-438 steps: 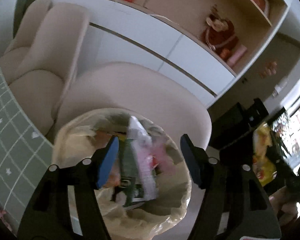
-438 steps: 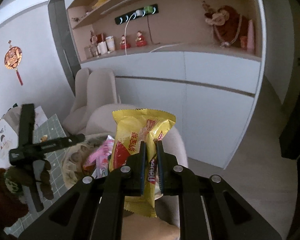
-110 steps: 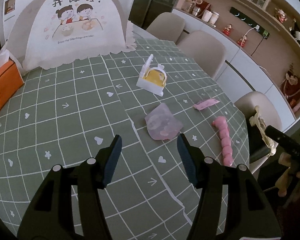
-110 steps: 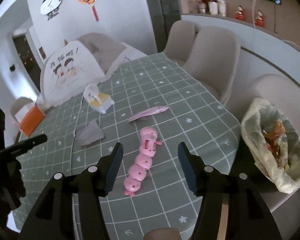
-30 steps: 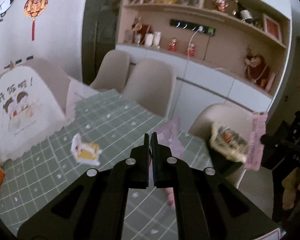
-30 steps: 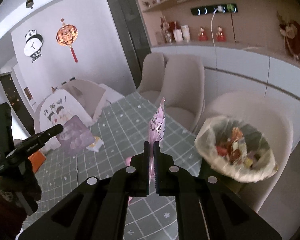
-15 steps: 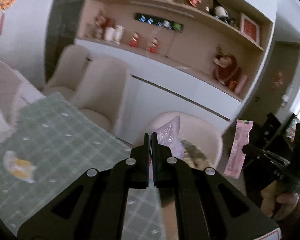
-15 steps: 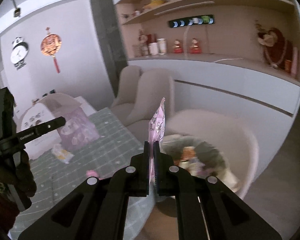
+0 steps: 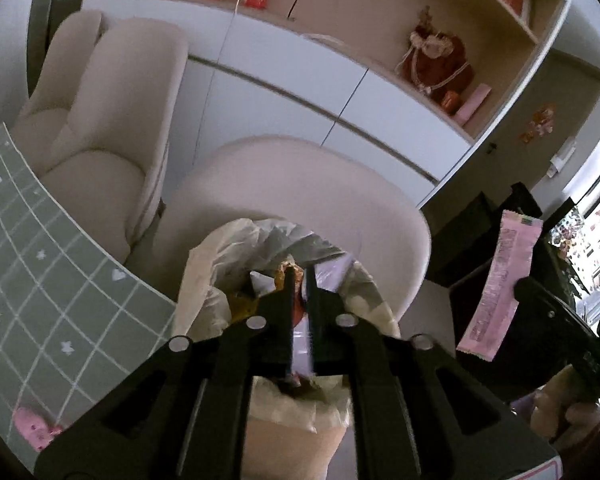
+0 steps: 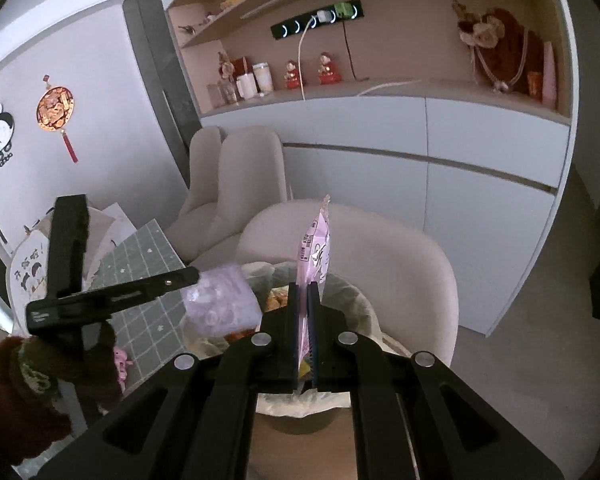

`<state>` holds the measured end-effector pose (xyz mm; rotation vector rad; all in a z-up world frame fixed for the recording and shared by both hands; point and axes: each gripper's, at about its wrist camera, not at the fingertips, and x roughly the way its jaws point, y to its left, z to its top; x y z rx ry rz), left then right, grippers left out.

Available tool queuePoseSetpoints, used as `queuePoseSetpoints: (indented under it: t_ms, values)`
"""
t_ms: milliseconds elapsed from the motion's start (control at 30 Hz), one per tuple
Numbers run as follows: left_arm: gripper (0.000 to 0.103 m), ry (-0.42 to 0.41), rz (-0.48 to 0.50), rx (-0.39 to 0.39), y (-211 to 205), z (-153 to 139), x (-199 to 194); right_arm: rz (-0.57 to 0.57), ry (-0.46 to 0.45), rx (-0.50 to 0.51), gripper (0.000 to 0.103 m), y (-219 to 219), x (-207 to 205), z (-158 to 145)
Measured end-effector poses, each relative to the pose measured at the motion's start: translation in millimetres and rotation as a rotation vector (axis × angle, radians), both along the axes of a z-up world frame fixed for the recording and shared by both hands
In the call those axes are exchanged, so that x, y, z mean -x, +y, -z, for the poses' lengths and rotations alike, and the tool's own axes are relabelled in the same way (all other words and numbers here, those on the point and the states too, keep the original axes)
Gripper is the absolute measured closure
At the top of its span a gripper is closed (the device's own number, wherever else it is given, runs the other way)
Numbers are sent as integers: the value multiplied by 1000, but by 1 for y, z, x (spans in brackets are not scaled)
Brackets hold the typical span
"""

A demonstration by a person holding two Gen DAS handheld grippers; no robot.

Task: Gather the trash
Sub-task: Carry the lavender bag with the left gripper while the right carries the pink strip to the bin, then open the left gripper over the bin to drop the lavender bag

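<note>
1. The trash bag (image 10: 360, 312) sits open on the seat of a beige chair (image 10: 400, 256), full of crumpled wrappers, just below both of my tools.
2. My right tool (image 10: 304, 320) is clamped tight on a pink snack wrapper (image 10: 316, 252), which stands upright above the bag's mouth.
3. My left tool (image 9: 300, 304) points down into the bag; its jaws have just been parting to a narrow gap, and the pale lilac wrapper (image 10: 220, 300) lies at its tip over the bag's edge. I cannot tell whether the pads grip it.
4. From the left wrist view, the pink wrapper (image 9: 500, 284) hangs to the right of the bag, in my right hand's tool.
5. The green checked surface (image 9: 40, 280) lies left of the chair, with a pink toy (image 9: 36, 432) near its edge.
6. Two more beige chairs (image 10: 236, 184) stand behind, before the white cabinets (image 10: 460, 168).
</note>
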<state>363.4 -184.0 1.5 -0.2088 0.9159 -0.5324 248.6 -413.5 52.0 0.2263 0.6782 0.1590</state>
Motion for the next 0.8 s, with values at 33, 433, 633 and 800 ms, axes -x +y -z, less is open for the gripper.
queuePoseSetpoints:
  t_ms: [33,433,633,800]
  values:
    - [78,13,-11,-2,-2,3,-4,-8,7,0,97,-2,-5,3]
    - [51,-60,-154,-27,45,-9,31,-166,133,29,97,12,-73,58]
    - [48,-47,-296,-38,90,-11,71,-236,196,69,97,28,-100,94]
    - [41,-25,-401,-72,125,-5,103,-298,246,72,96,37,-112,119]
